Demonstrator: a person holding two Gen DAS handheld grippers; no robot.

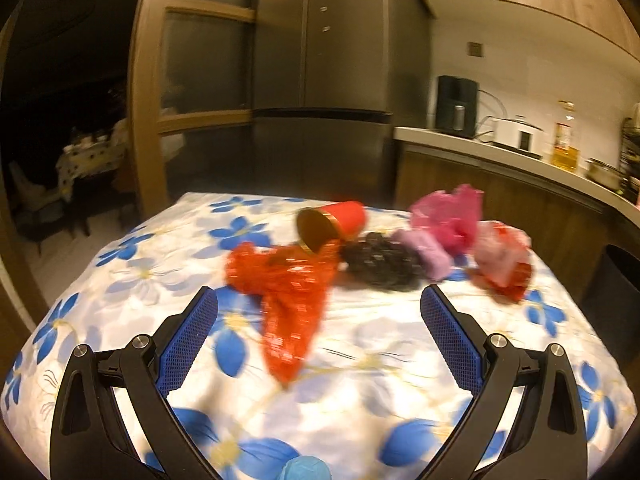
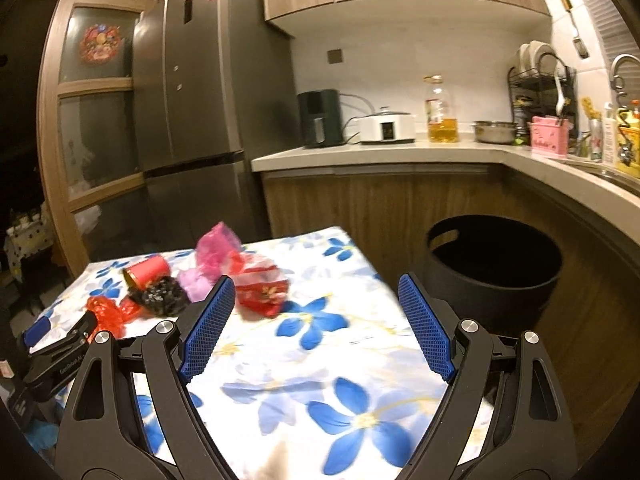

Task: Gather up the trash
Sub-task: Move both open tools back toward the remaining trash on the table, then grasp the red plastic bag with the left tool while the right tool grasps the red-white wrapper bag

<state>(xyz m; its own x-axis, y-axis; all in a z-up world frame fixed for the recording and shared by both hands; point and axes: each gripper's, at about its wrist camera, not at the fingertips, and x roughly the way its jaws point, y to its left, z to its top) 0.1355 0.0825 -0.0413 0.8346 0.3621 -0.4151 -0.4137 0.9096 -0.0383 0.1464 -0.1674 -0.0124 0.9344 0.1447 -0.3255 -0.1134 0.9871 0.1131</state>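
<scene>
Surface (image 2: 360, 360): white cloth w/ blue flowers; trash bunched at far end.
Cup (image 1: 334, 222): red, gold rim, on its side, mouth toward cam.
Red net (image 1: 288, 300): crumpled, just in front of cup, touching it; nearest item to left tongs.
Black wad (image 1: 378, 262): right of net, beside cup.
Purple wad (image 1: 424, 254): touching black wad on its right.
Pink bag (image 1: 450, 216): behind purple wad.
Red-white wrapper (image 1: 502, 264): rightmost of the bunch, near surface edge.
Bin (image 2: 494, 268): black, round, on floor right of surface, below kitchen counter; looks empty inside, dark.
Left tongs (image 1: 319, 308): open wide, nothing between pads; net tail lies in the gap, no contact.
Right tongs (image 2: 316, 300): open wide, empty; wrapper (image 2: 262, 290) just past left pad.
Image: motion blur on trash, left view.
</scene>
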